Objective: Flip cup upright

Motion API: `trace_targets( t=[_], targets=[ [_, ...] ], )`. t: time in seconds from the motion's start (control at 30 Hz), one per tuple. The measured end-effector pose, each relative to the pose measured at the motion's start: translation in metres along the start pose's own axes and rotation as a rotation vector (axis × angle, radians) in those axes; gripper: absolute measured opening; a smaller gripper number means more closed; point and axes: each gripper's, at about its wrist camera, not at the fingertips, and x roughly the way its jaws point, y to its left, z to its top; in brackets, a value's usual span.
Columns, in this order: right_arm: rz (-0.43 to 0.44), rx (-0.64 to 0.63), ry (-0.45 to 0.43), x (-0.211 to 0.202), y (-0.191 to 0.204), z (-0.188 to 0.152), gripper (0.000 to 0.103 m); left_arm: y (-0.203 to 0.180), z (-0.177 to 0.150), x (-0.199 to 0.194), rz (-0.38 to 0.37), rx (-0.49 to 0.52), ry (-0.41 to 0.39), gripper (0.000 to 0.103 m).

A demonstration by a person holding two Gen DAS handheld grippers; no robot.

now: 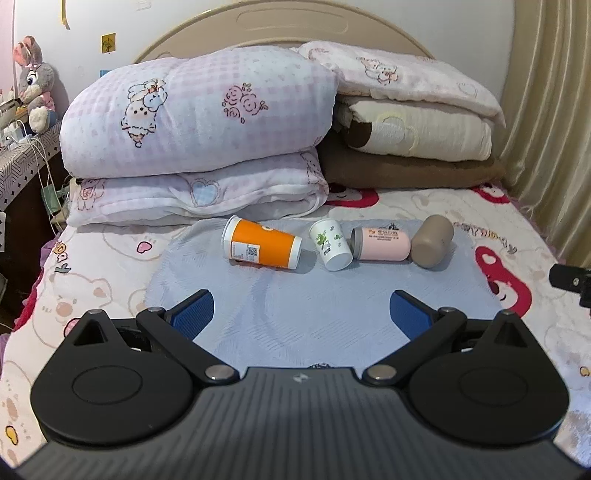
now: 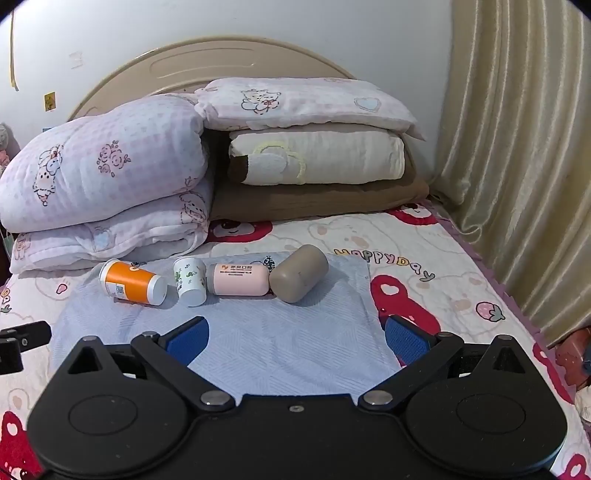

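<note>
Four cups lie on their sides in a row across the far end of the blue mat (image 1: 314,325), none upright.

From the left: orange cup (image 1: 261,244), mouth pointing left-back, base toward the right. Just beside it the white cup (image 1: 330,243) with green print, base toward me. Next the pink cup (image 1: 380,243), lying crosswise, touching or nearly touching the white one; can't tell which. Last the tan cup (image 1: 431,240), tilted back-right, right against the pink cup's end.

Right view shows the same order: orange (image 2: 133,282), white (image 2: 190,280), pink (image 2: 240,279), tan (image 2: 298,272).

My left gripper (image 1: 301,314) hovers over the near part of the mat, jaws spread wide, nothing between the blue pads (image 1: 194,313). It sits well short of the cups, roughly lined up with the gap between orange and white.

My right gripper (image 2: 295,341) is also spread wide and empty, over the mat's near right edge, well apart from the row. Its right pad (image 2: 404,341) sits over the mat's border with the bedsheet (image 2: 424,258).

Folded quilts (image 1: 192,122) and pillows (image 1: 417,125) stack behind the mat against the headboard (image 1: 284,26). Curtain (image 2: 517,166) on the right.
</note>
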Motion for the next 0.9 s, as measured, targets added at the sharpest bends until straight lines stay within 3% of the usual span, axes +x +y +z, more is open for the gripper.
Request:
trace_targets(
  t=[0.43,0.9],
  targets=[
    [-0.007,0.009,-0.005,0.002,-0.001,-0.001,0.103,0.007,-0.003,-0.005,0.004,-0.025,-0.077,0.103],
    [0.001,-0.01,-0.092,-0.01,0.002,-0.003,0.103,0.011,-0.005,-0.002,0.003,-0.033,-0.059,0.103]
  ],
)
